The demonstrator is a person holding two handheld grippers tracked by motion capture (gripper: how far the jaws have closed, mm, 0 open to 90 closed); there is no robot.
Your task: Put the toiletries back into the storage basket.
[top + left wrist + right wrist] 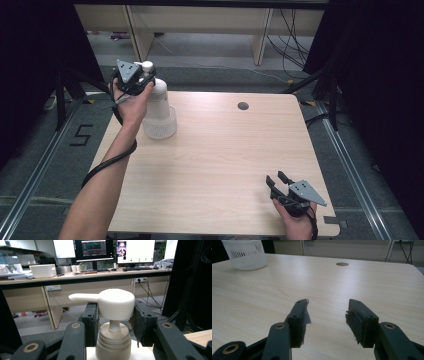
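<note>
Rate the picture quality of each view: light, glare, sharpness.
High view: even light on the table, dark curtains at both sides, left gripper and pump bottle slightly soft. Left gripper view: pump head fairly sharp, monitors behind bright and washed out. Right gripper view: pale sheen across the tabletop, jaws dark against it, basket slightly soft.

table (215, 165) light wood | cable hole (243, 106) far side | desk (75, 277) with monitors (97, 250)

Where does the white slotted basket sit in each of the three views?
High view: white basket at the table's far left, with the pump bottle standing in it.
Left gripper view: not in it.
Right gripper view: top left corner.
Shared landmark: the round hole in the table.
</note>
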